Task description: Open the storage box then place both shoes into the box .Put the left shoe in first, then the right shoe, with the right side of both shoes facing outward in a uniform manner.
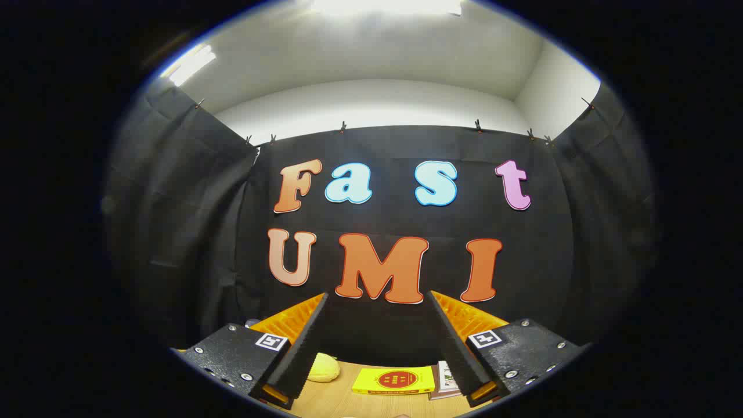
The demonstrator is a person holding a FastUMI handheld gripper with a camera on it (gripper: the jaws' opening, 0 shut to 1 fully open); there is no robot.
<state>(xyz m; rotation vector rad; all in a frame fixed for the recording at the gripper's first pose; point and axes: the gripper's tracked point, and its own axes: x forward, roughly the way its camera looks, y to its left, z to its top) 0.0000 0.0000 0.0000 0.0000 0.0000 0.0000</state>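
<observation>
The tongs (pixel 377 299) are held up above the counter (pixel 342 400), spread wide with nothing between them; the gap shows the booth's black cloth wall (pixel 383 331). Each finger is a long wedge with a ribbed side face, and its inner pad has a fine, grainy, foam-like texture. The fingers sit on chunky speckled blocks studded with round silver screws, and each block carries a small square black-and-white marker tag near its inner corner.

Going from left to right below the tongs, the counter is a pale wood-grain surface, smooth and matte. Just beside the left finger's base lies a soft yellow lump (pixel 323 368), rounded and slightly wrinkled; what it is cannot be told. Between the two fingers, lying flat on the wood, is a flat yellow box (pixel 395 380), rectangular with crisp edges, bearing a round red emblem on its top face; the writing in the emblem is too small to read. Touching its right end, partly hidden by the right finger, is a thin booklet (pixel 444 378) with a light printed cover, its text also too small to make out.

The cloth wall is creased and clipped along its upper edge, with a plain white wall and ceiling above it.

The storage box and the shoes cannot be made out from this high angle.
</observation>
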